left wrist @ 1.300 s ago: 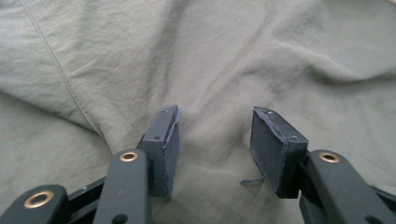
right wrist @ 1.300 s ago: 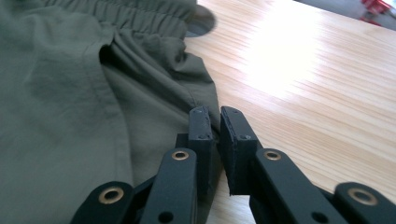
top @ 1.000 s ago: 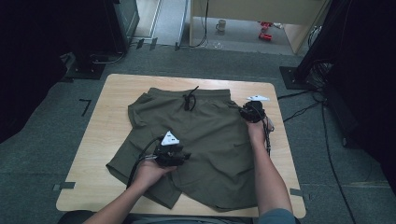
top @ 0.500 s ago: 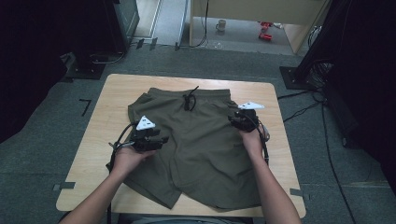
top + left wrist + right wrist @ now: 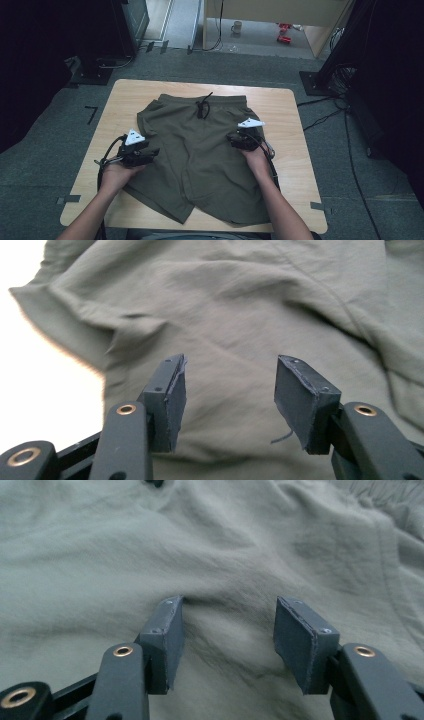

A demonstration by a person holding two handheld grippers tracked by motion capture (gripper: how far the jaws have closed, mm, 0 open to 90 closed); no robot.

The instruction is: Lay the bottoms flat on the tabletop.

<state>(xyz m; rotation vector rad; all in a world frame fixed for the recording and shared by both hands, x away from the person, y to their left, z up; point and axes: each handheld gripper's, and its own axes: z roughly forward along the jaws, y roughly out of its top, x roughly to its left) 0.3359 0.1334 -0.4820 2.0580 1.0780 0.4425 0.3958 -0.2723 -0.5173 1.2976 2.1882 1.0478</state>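
The wooden table [image 5: 280, 105] carries a pair of olive shorts [image 5: 200, 160] spread flat across its middle, waistband at the far edge and legs toward the person, whose forearms come in from the near side. A black drawstring [image 5: 202, 106] lies knotted at the centre of the waistband. The left gripper [image 5: 152, 152] sits over the shorts' left edge, by the left leg; in the left gripper view [image 5: 227, 400] its jaws stand apart over the cloth, having just eased a little wider, with only flat fabric below them and nothing pinched. The right gripper [image 5: 231, 141] rests over the right half of the shorts, below the waistband; in the right gripper view [image 5: 225, 640] its jaws have just been opening and stand wide, a low ridge of cloth lying loose between them, with neither pad pressing on it.
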